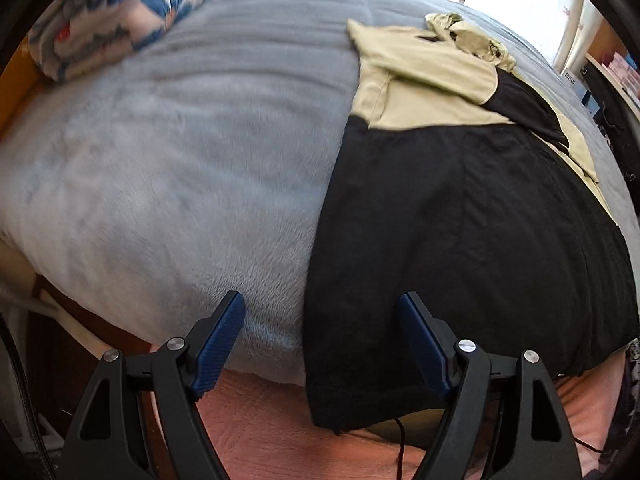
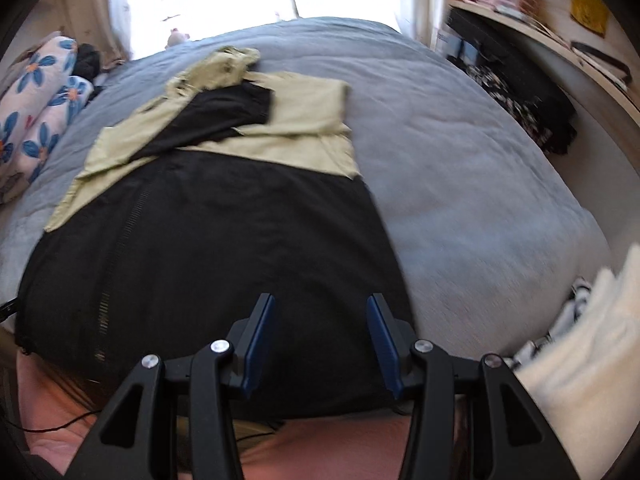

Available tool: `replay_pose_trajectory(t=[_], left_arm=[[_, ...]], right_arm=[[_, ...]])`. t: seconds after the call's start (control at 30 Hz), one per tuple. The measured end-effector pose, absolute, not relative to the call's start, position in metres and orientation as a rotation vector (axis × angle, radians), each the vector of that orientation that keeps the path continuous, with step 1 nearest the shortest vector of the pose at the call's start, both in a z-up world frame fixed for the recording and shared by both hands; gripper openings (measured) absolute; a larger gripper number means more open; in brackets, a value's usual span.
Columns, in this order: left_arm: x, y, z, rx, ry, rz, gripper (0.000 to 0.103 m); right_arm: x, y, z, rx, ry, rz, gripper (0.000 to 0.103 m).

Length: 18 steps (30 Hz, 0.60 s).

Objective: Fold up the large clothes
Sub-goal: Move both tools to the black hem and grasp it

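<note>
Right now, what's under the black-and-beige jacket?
The jacket lies flat on a grey blanket; its hem hangs over pink bedding at the near edge. Whatever is directly beneath the jacket is covered.

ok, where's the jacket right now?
The jacket lies spread on the grey blanket, its black hem hanging over the near bed edge. It fills the left wrist view's right half, hood end far, with both grippers open above the hem.

Open blanket (image 1: 180, 160) beside jacket (image 1: 460, 240)
</note>
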<state>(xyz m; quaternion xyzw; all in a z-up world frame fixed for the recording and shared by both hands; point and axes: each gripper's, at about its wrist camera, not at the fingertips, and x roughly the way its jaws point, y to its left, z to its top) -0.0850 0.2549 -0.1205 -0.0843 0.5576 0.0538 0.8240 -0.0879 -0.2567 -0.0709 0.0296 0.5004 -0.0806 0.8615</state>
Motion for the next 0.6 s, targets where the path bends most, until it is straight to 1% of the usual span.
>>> replay_pose_trajectory(t=[0.17,0.27,0.33,0.4,0.5,0.6], left_arm=[[-0.084,0.257,-0.126,-0.187,1.184,0.061,0.078],[-0.082,0.255,-0.129,-0.171,1.189,0.039,0.083],[-0.082,0.253,-0.131,-0.154,1.192,0.027,0.085],[-0.08,0.251,-0.133,-0.144,1.195,0.014,0.09],[-0.077,0.248,-0.136,-0.133,1.2,-0.001,0.093],[-0.076,0.251,-0.138,-0.156,1.208,-0.017,0.093]], right_arm=[[-0.094,-0.287,-0.092,0.133,1.115,-0.219,0.048],[-0.095,-0.301,-0.108,0.201,1.149,-0.204,0.048],[-0.094,-0.3,-0.111,0.209,1.152,-0.189,0.048],[-0.093,-0.298,-0.115,0.198,1.155,-0.181,0.048],[-0.091,-0.299,-0.119,0.205,1.158,-0.157,0.049],[-0.089,-0.3,-0.121,0.205,1.157,-0.132,0.049]])
